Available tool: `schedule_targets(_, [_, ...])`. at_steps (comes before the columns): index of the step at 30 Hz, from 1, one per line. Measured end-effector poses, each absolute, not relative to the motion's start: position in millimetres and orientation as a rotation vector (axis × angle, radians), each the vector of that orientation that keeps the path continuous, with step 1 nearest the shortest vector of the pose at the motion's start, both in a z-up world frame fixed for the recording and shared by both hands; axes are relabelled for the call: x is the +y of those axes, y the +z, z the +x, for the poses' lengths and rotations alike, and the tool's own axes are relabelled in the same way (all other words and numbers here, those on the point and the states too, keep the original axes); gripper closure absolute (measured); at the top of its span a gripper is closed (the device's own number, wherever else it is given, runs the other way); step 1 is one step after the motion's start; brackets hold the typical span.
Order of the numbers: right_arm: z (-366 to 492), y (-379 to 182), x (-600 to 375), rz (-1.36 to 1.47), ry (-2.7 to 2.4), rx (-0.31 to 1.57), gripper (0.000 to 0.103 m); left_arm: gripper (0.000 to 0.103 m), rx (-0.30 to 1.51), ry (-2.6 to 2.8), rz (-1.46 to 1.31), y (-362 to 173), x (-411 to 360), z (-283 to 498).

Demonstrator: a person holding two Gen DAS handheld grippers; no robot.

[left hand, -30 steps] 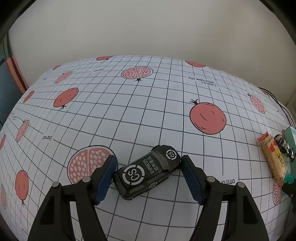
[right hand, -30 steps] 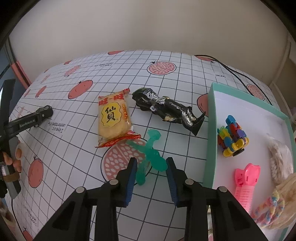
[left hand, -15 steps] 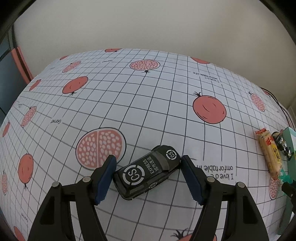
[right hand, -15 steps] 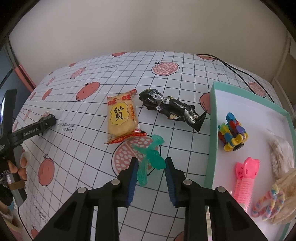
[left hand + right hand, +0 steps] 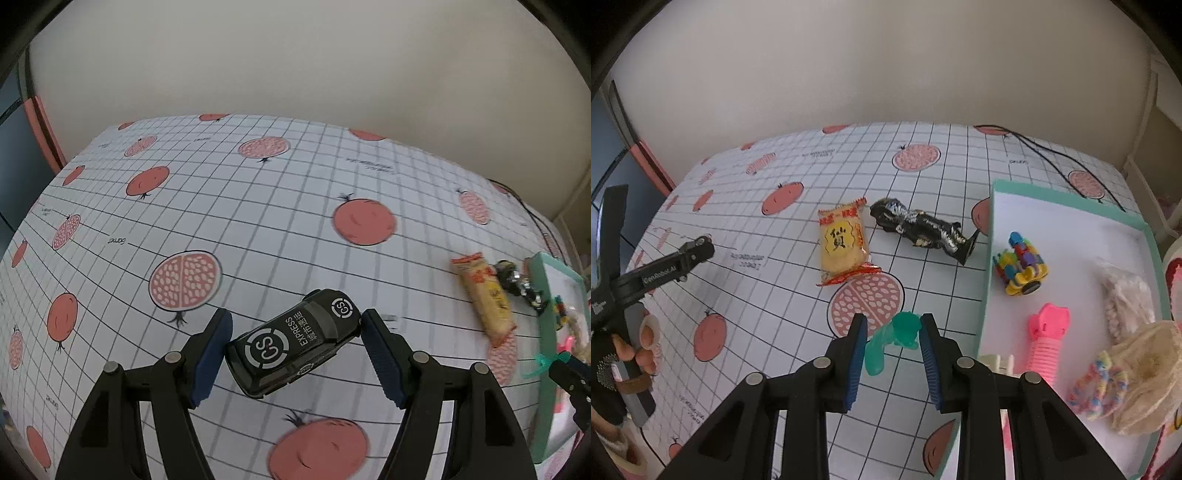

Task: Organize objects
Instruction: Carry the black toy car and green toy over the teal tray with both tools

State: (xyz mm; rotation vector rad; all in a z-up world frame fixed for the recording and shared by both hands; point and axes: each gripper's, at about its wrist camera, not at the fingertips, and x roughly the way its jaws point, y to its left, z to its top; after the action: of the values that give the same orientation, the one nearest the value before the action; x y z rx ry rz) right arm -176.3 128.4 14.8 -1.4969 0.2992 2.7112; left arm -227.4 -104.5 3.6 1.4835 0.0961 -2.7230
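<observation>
A black toy car [image 5: 295, 339] marked "CS EXPRESS" hangs slantwise above the pomegranate-print tablecloth, with my left gripper [image 5: 297, 321] shut on its two ends. My right gripper [image 5: 894, 325] is shut on a teal-green plastic toy [image 5: 897, 338], held off the cloth just left of the tray. The teal-rimmed white tray [image 5: 990, 258] lies at the right and shows far right in the left wrist view as the tray [image 5: 543, 314]. A yellow snack packet [image 5: 842, 243] and a black-and-silver figure [image 5: 923, 229] lie on the cloth.
Inside the tray are a colourful block toy [image 5: 1021, 267], a pink clip [image 5: 1047, 336], a clear bag of beads [image 5: 1126, 302] and a woven cream item [image 5: 1145, 369]. A black cable [image 5: 1052, 158] runs across the far right corner. A hand [image 5: 646, 343] holds the left tool.
My left gripper has carried the car rightward, bringing the snack and tray nearer. My right gripper has lifted the green toy off the cloth and tilted it.
</observation>
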Motion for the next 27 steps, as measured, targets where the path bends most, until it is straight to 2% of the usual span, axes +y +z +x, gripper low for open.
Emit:
schedule_targets(13, [-151.1,50.0,149.4,-1.382,2.775,0.362,0.072,0.030,0.129,-2.834,1.464,49.4,-32.6,-201.9])
schedule_targets(27, [-115.2,77.8,216.6,-1.177,2.770,0.457,0.072,0.030,0.140,-3.023,1.430,93.9,72.4,-184.6])
